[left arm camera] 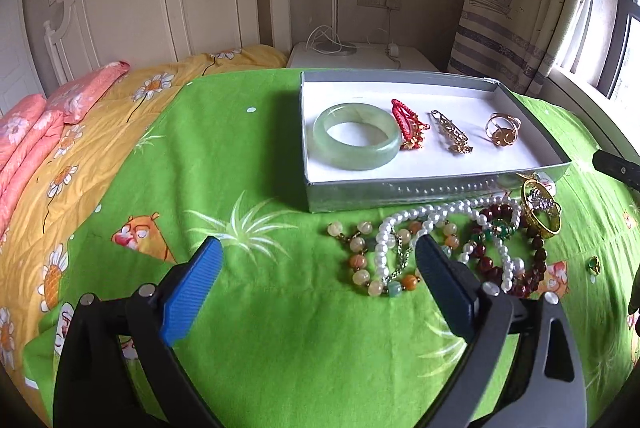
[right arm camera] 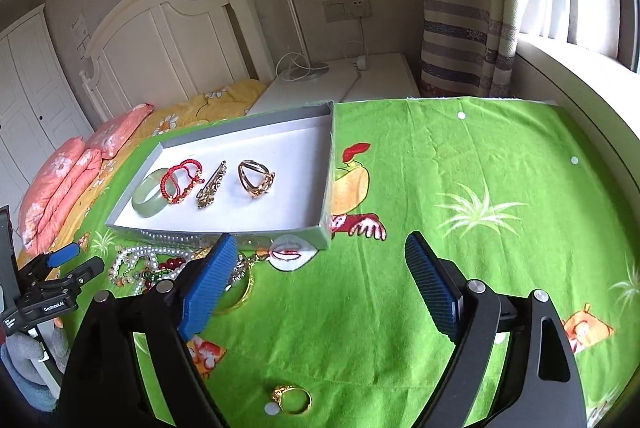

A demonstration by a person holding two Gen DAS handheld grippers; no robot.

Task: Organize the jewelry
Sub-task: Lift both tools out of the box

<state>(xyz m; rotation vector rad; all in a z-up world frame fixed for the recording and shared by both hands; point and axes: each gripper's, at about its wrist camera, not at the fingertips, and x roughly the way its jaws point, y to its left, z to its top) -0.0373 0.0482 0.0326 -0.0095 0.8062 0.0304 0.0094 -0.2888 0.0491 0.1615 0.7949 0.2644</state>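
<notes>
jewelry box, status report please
Left gripper and right gripper open, empty. Jewelry box holds four pieces. Bead pile still outside.

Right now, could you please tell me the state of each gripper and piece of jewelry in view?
left gripper: open, empty
right gripper: open, empty
box: lidless
jade bangle: flat in box
gold ring: loose on the green cloth
bead strands: tangled outside box

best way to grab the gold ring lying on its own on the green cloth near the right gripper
Take the gold ring across its thin band, one pad on each outer side, coming down from above. It lies flat on the green cloth with its raised top toward the left, so the plain band on the right gives the cleaner pinch. The right gripper is open and empty.
</notes>
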